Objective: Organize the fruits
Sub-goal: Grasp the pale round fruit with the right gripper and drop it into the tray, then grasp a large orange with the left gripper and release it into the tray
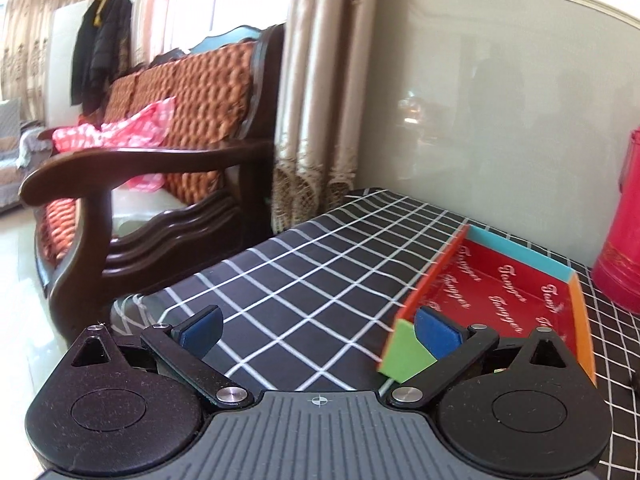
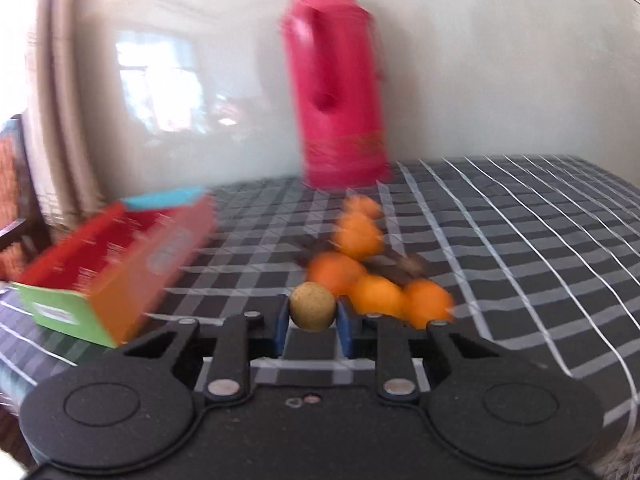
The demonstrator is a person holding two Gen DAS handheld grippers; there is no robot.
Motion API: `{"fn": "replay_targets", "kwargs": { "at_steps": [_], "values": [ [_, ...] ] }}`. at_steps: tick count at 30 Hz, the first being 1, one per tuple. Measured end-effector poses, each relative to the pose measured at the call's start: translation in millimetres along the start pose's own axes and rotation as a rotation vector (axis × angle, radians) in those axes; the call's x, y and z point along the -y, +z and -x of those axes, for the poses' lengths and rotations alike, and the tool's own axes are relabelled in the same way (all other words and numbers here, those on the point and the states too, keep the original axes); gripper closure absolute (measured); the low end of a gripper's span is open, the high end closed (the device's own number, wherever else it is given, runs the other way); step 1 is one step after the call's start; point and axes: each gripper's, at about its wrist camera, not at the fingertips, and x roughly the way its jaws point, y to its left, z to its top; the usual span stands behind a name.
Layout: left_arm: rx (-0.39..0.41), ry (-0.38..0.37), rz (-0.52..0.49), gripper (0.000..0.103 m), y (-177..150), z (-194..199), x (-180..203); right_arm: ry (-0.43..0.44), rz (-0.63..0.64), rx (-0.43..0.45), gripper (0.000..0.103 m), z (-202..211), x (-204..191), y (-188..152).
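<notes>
Only right gripper (image 2: 313,322) view shows oranges (image 2: 360,264), longan (image 2: 312,307).

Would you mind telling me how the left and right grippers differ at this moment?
The left gripper is open and holds nothing; the right gripper is shut on a small tan fruit. The left sits at the tray corner; the right faces the oranges. Both have blue pads.
</notes>
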Motion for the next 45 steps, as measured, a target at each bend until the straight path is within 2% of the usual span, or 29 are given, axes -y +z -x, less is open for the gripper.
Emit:
{"fn": "replay_targets", "kwargs": {
  "at_steps": [4, 7, 11, 15, 17, 21, 23, 25, 27, 29, 32, 37, 42, 45],
  "values": [
    [-0.005, 0.024, 0.018, 0.002, -1, -2, -15, 0.168, 0.023, 0.035, 0.086, -11, -38, 24],
    [-0.008, 0.039, 0.028, 0.002, -2, -3, -25, 0.254, 0.078, 0.040, 0.086, -22, -71, 33],
    [-0.011, 0.054, 0.039, 0.001, -3, -4, -36, 0.315, 0.143, -0.013, 0.086, -45, -107, 30],
    [-0.008, 0.068, 0.033, 0.001, -4, -5, -42, 0.312, 0.169, -0.063, 0.083, -58, -120, 18],
    [-0.009, 0.072, 0.035, 0.001, -3, -6, -46, 0.303, 0.177, -0.054, 0.073, -54, -122, 16],
    [-0.014, 0.074, 0.045, 0.001, -2, -8, -48, 0.301, 0.158, -0.020, 0.064, -44, -115, 19],
    [-0.014, 0.068, 0.042, 0.001, -3, -7, -45, 0.283, 0.138, 0.003, 0.044, -39, -109, 20],
    [-0.006, 0.057, 0.026, 0.001, -3, -5, -39, 0.252, 0.128, 0.032, 0.035, -31, -100, 22],
    [0.009, 0.044, 0.003, 0.001, -4, -1, -29, 0.222, 0.133, 0.062, 0.034, -24, -91, 25],
    [0.029, 0.018, -0.024, 0.001, -4, 5, -17, 0.168, 0.129, 0.100, 0.022, -15, -79, 29],
    [0.065, -0.050, -0.069, 0.001, -6, 16, 5, 0.072, 0.107, 0.163, 0.012, -1, -56, 33],
    [0.101, -0.195, -0.169, 0.001, -15, 34, 54, -0.145, 0.035, 0.192, 0.007, 13, -5, 31],
    [0.112, -0.347, -0.279, 0.001, -32, 51, 107, -0.414, -0.045, 0.165, 0.006, 15, 50, 27],
    [0.109, -0.422, -0.358, 0.001, -45, 59, 140, -0.523, -0.093, 0.152, 0.006, 18, 80, 22]
  ]
}}
